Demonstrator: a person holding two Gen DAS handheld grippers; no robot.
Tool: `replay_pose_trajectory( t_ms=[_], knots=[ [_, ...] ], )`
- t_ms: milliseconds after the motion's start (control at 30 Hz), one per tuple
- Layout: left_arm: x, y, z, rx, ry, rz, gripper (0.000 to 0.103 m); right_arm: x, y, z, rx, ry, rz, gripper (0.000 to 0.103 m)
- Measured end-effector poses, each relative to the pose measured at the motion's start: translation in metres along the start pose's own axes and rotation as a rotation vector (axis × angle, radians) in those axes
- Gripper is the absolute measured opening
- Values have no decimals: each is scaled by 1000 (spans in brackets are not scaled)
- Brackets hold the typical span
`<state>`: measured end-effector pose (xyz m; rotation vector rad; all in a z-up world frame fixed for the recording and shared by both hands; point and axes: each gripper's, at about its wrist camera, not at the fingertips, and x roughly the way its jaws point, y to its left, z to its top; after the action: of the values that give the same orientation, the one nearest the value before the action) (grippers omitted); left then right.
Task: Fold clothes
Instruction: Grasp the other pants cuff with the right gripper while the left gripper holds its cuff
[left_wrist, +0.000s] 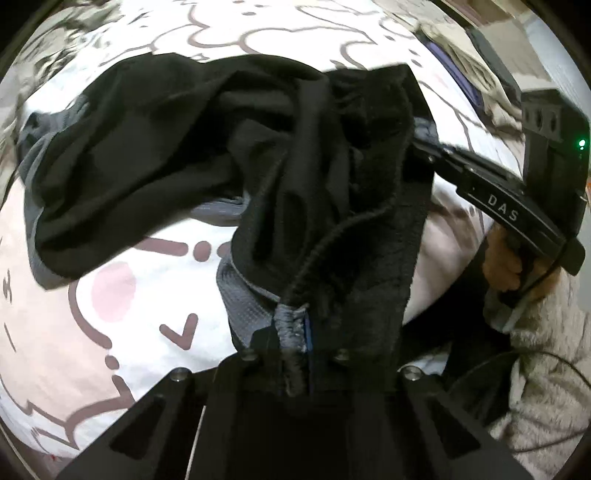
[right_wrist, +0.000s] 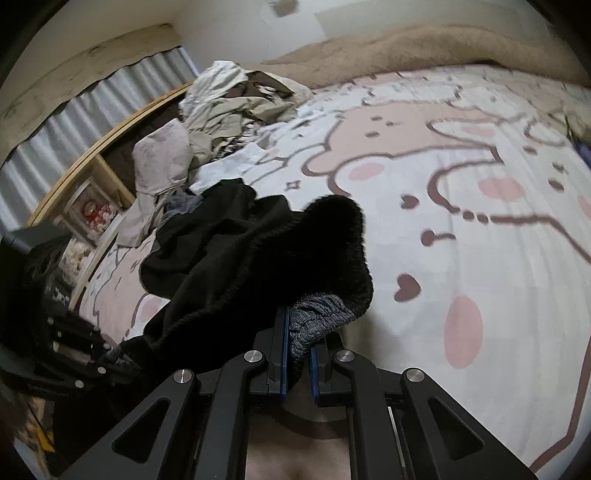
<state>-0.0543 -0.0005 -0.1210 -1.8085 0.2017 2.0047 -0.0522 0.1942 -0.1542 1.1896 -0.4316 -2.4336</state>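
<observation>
On the far left of the right wrist view a wooden shelf (right_wrist: 96, 206) stands beside the bed, and one compartment holds something red and white, too small to identify. Next to it, a pile of pale clothes (right_wrist: 221, 110) lies on the cartoon bedsheet (right_wrist: 461, 229).

The black garment (left_wrist: 207, 158) with a grey ribbed hem hangs above the sheet, stretched between both tools. The left gripper (left_wrist: 291, 347) has its fingers closed tightly on a grey bunched part of the hem, at the bottom centre of the left wrist view. The right gripper (right_wrist: 297, 350) pinches another grey ribbed part between its blue pads (right_wrist: 283, 343); the fingers are nearly together, with only the cloth between them.

In the left wrist view, the right gripper (left_wrist: 424, 142) reaches in from the right, tilted downward to the left, and its body carries the white letters "DAS". A hand (left_wrist: 513, 266) in a fluffy pale sleeve (left_wrist: 546, 369) grips its handle.
</observation>
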Motion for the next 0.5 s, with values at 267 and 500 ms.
replay_pose_trajectory(
  t_ms=[267, 500],
  knots=[
    [-31, 58, -31, -342, -227, -21, 9, 10, -19, -4, 143, 75, 77, 9],
    [-40, 78, -67, -511, -345, -80, 9, 19, -13, -12, 177, 126, 100, 28]
  ],
)
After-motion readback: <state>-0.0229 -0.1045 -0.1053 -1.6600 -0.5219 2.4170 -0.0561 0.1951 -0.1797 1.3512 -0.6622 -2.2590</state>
